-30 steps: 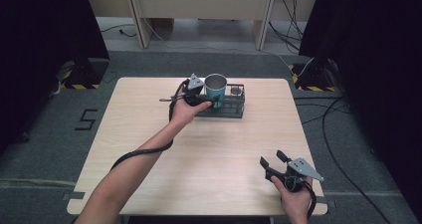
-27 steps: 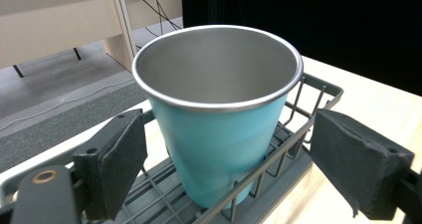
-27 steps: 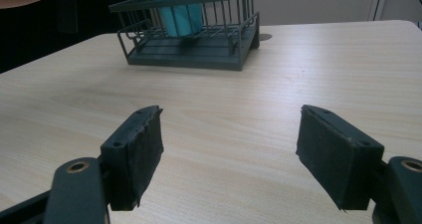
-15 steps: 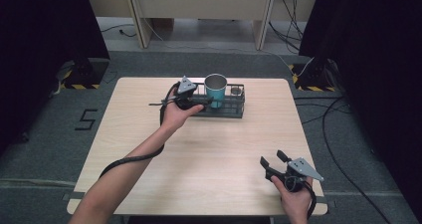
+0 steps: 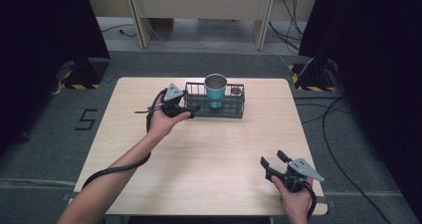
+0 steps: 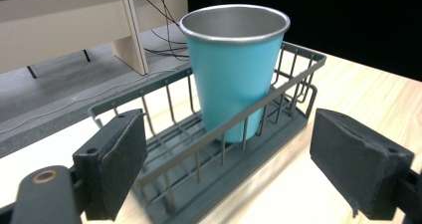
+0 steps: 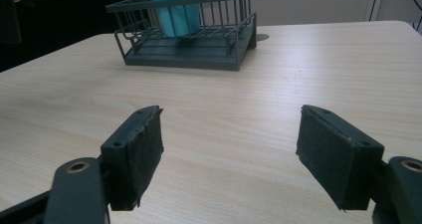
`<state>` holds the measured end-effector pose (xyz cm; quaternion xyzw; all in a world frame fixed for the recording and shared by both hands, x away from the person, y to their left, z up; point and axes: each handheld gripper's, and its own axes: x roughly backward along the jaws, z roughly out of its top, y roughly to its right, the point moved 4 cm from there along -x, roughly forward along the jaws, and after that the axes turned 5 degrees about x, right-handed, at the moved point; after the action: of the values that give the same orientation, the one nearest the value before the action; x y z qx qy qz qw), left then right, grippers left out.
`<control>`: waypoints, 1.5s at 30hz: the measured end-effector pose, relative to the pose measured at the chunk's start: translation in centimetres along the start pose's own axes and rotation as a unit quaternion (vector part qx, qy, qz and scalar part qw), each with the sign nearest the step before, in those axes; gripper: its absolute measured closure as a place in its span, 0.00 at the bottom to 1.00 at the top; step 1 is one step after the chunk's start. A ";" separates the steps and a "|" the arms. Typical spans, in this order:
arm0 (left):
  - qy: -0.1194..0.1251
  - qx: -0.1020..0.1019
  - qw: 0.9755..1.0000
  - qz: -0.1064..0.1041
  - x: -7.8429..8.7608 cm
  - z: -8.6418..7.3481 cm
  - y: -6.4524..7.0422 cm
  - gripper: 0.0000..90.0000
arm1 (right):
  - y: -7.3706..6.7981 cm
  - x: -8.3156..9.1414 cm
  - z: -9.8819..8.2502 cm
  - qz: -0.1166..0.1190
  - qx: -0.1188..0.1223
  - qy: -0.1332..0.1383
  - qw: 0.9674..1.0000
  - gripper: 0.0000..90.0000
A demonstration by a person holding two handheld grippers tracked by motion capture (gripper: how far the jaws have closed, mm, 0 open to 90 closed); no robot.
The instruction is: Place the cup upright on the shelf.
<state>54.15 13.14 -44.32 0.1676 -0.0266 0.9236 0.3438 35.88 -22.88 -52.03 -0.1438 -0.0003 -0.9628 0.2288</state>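
Teal cup (image 5: 215,89) is standing upright inside the dark wire basket (image 5: 234,109), near the basket's middle, at the far side of the bench (image 5: 209,154). In the left gripper view the cup (image 6: 231,69) is sitting behind the basket's near rail (image 6: 209,129). Left tool (image 5: 191,108) is sitting at the basket's left end with its jaws spread wide, gripping nothing. Right tool (image 5: 271,159) is hovering near the bench's near right corner, well apart from the basket, jaws likewise wide and empty.
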 end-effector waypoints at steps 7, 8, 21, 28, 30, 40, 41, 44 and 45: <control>0.007 -0.002 1.000 0.001 3.0 -1.5 -0.6 0.16 | 0.0 0.0 0.0 -0.001 0.000 -0.001 1.000 0.30; 0.008 -0.001 1.000 0.001 3.5 -1.8 -0.7 0.16 | 0.0 0.0 0.0 -0.001 0.000 0.000 1.000 0.30; 0.001 0.019 1.000 0.010 9.5 -7.2 -1.5 0.16 | -0.1 0.0 0.0 -0.002 0.001 0.000 1.000 0.30; -0.012 0.024 1.000 0.012 12.4 -10.2 -1.4 0.16 | 0.0 0.0 0.0 -0.004 0.002 -0.001 1.000 0.30; -0.015 0.026 0.999 0.014 13.0 -10.8 -1.4 0.16 | 0.0 0.0 0.0 -0.005 0.003 -0.001 1.000 0.30; -0.016 0.038 0.999 0.020 14.5 -13.6 -1.2 0.16 | 0.1 0.0 0.0 -0.010 0.003 0.000 1.000 0.30; -0.010 0.040 0.999 0.020 14.6 -13.5 -1.2 0.16 | 0.1 0.0 0.0 -0.011 0.002 0.000 1.000 0.30; -0.002 0.053 0.998 0.022 14.8 -13.6 -1.3 0.16 | 0.2 0.1 0.1 -0.014 0.003 0.000 1.000 0.30; -0.002 0.053 0.998 0.024 14.9 -13.6 -1.3 0.16 | 0.2 0.1 0.1 -0.014 0.003 0.000 1.000 0.30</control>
<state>40.49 25.68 -52.38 0.1870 0.0176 0.9312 0.3125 35.87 -23.13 -51.90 -0.1429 -0.0057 -0.9660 0.2153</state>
